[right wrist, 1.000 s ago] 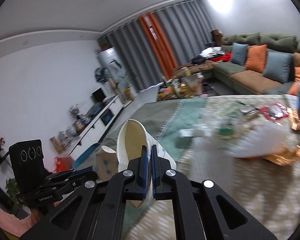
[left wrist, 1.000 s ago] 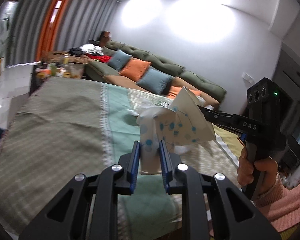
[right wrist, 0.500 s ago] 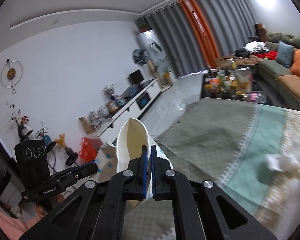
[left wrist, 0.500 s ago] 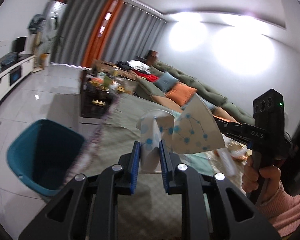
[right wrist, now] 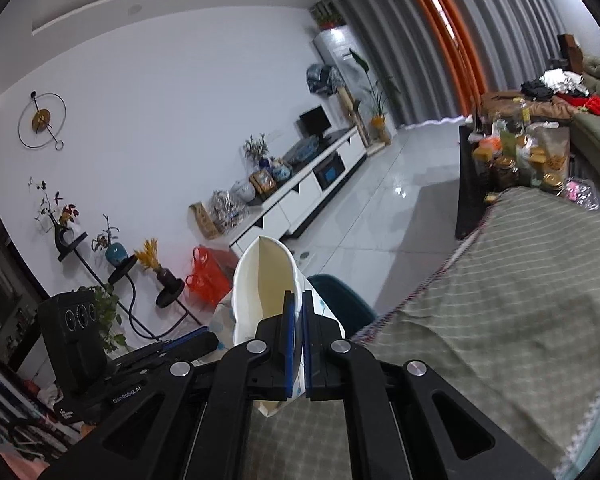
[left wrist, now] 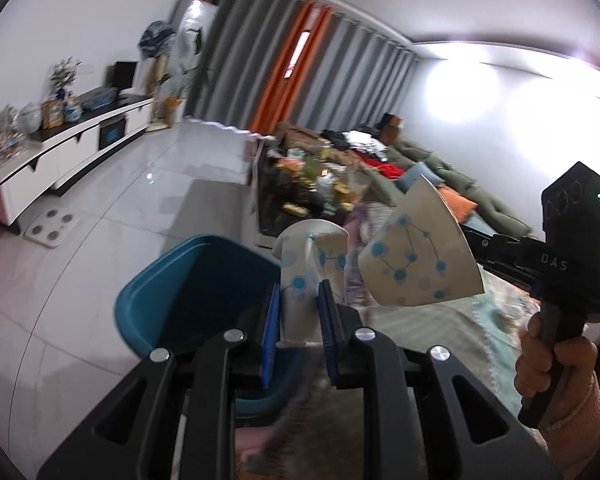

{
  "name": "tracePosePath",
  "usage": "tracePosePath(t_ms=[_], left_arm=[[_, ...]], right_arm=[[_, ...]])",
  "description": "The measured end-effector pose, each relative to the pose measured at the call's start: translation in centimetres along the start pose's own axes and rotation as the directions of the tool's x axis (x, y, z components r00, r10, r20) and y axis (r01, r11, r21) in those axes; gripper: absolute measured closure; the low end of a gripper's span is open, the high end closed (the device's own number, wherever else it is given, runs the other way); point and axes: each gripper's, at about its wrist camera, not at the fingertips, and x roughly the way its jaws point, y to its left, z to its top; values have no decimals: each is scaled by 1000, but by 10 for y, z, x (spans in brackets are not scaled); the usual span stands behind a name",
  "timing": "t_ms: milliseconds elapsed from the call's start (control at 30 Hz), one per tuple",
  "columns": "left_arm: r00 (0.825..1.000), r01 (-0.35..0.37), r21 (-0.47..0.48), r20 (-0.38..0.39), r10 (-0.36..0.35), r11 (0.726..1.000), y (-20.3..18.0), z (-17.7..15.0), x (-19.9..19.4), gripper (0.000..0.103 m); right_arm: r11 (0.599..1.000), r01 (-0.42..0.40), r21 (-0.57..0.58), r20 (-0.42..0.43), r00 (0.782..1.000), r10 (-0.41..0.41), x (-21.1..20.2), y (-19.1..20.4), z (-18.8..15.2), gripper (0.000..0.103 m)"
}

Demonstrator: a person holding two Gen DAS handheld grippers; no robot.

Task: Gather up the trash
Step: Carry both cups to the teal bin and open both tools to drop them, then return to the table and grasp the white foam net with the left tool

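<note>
Left gripper [left wrist: 297, 320]: blue pads clamped on a crushed paper cup [left wrist: 304, 268], white with blue dots, held upright over the near rim of the teal bin [left wrist: 171, 300] on the floor.

Right gripper [right wrist: 295, 344]: pads nearly together, pinching the flattened wall of a second paper cup [right wrist: 261, 280], mouth turned up. In the left view this cup hangs just beside the first, above the edge of the cloth-covered table [right wrist: 500, 300], not over the bin.

Progress, by judgement: both cups are picked and carried; neither is dropped yet. Left cup looks ready for release; right needs to travel over the bin. Whether other trash lies on the table cannot be told here.
</note>
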Motion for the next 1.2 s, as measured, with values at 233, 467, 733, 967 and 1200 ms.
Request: tracePosePath(t_ms=[233,467,733,967,1200], left_arm=[[995,-83,-36,-55,81,996,33,-2,26,82],[985,-134,-49,-117,127,990,46,-10,54,82],[971,-175,-62,-174,162,983,64,-12,79,82],[985,-165,-35,-62,162,986,43,-8,47,56],[994,-82,127,82,72,989,-32,-13,0,18]], right_arm=[[999,36,21,-107,994,-34,55,-5,-3,99],[996,83,23,-205,976,-76,92,-7,-7,99],[994,107,34,-252,963,-95,102,-10,-11,87],[997,74,-1,-170,983,-73,57,-2,-7,78],[993,79,-82,-16,997,-81,-35,5,-18,54]])
